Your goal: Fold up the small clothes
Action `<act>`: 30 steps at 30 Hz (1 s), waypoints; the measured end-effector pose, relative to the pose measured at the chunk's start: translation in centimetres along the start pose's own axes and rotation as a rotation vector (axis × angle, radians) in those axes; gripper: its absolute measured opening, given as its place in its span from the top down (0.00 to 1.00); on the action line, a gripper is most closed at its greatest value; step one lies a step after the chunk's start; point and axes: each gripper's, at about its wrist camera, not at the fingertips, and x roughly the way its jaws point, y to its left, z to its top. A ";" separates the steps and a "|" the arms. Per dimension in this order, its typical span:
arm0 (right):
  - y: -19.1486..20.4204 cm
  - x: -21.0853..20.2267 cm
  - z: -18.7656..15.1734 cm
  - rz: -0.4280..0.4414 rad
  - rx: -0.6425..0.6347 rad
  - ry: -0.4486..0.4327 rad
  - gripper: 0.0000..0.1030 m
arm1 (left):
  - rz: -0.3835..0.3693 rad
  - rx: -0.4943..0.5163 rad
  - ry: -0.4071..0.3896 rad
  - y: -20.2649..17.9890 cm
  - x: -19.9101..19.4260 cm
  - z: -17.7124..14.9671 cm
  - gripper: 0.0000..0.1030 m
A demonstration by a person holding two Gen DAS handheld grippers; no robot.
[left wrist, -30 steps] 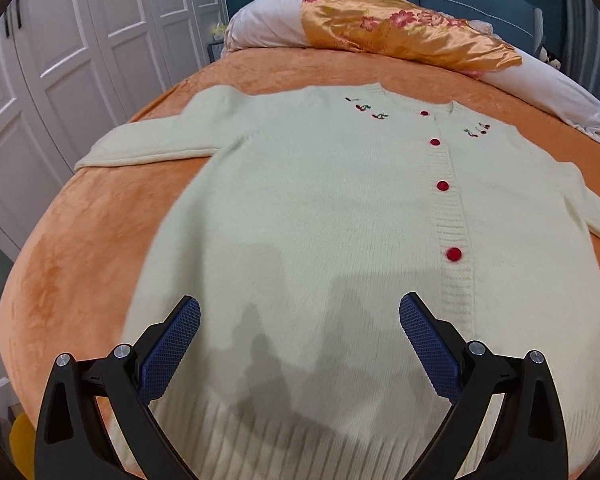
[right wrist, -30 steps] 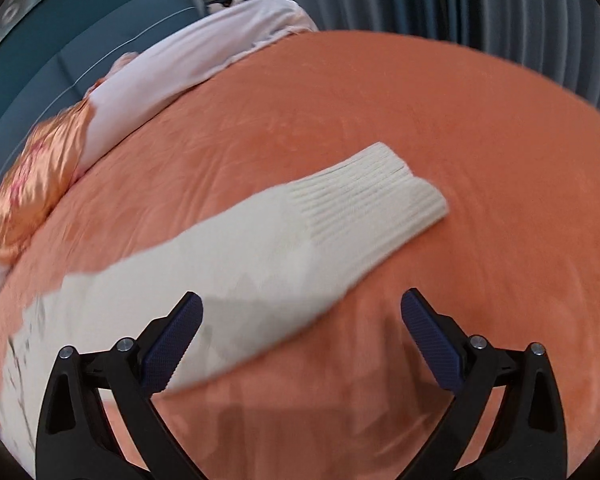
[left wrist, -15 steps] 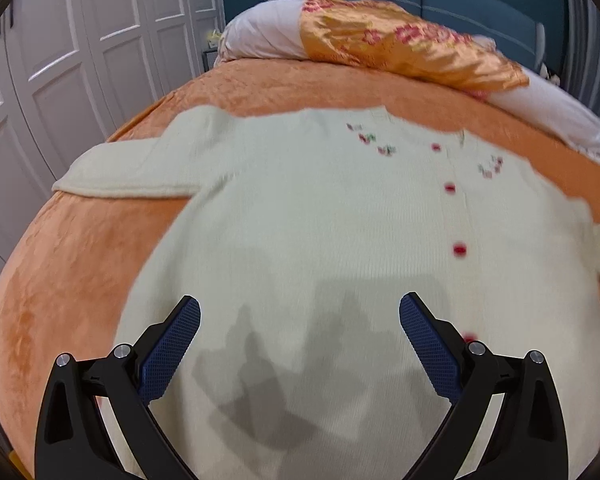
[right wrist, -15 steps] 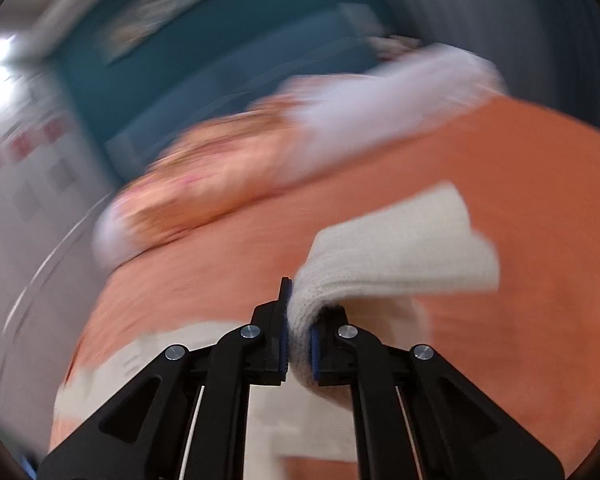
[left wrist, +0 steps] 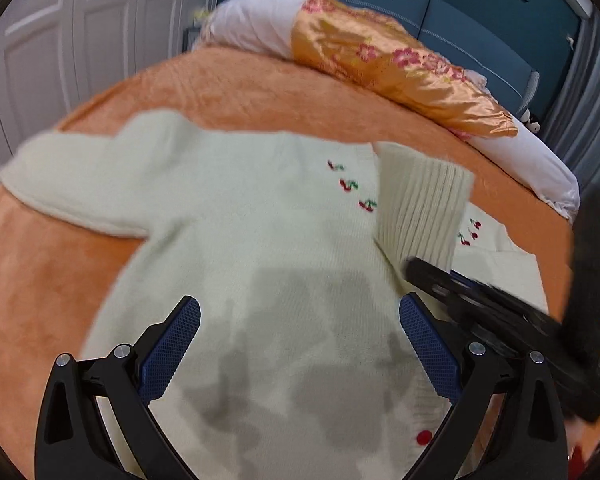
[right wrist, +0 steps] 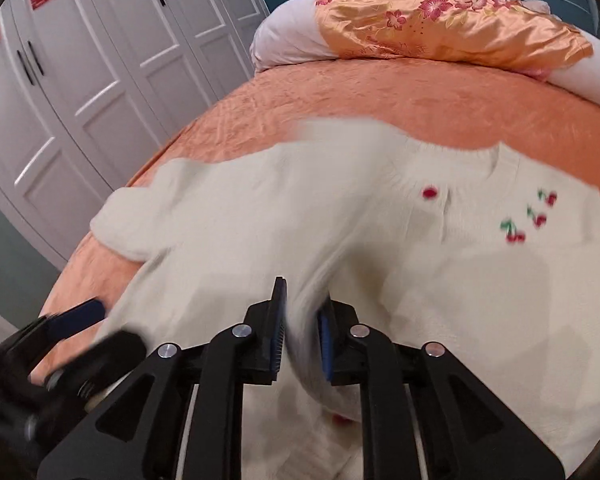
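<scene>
Right claw (right wrist: 302, 340), nearest in its own view, has the cream cardigan's (left wrist: 260, 280) sleeve (left wrist: 420, 208) between its narrow jaws; jaws opening, pads look to still touch the knit, likely letting the sleeve drop across the chest to start the fold. In the left view the ribbed cuff stands at 1 o'clock over the cherry embroidery (left wrist: 350, 186). Left claw (left wrist: 300, 348) wide, empty, above the cardigan's lower body at 6 o'clock, probably waiting to take the other sleeve (left wrist: 80, 184) at 10 o'clock. Cardigan lies flat, front up, on the orange bed (left wrist: 240, 88). Pillows (right wrist: 440, 28) far at 12.
</scene>
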 end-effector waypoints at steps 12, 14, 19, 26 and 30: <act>-14.8 -12.7 -7.1 -0.180 0.448 -0.178 0.50 | -0.085 -0.188 0.103 -0.2 5.5 0.4 0.06; -15.6 -13.3 -8.2 -0.138 0.500 -0.190 0.50 | -0.098 -0.244 0.088 0.4 3.7 0.0 0.06; -15.7 -12.1 -8.5 -0.118 0.506 -0.173 0.50 | -0.101 -0.317 0.111 2.8 2.7 -1.8 0.06; -17.6 -10.5 -6.2 -0.093 0.635 -0.243 0.72 | -0.086 -0.242 0.088 1.5 5.0 1.5 0.40; -16.5 -11.7 -2.7 -0.116 0.557 -0.347 0.91 | -0.162 -0.166 0.014 0.3 4.5 5.9 0.94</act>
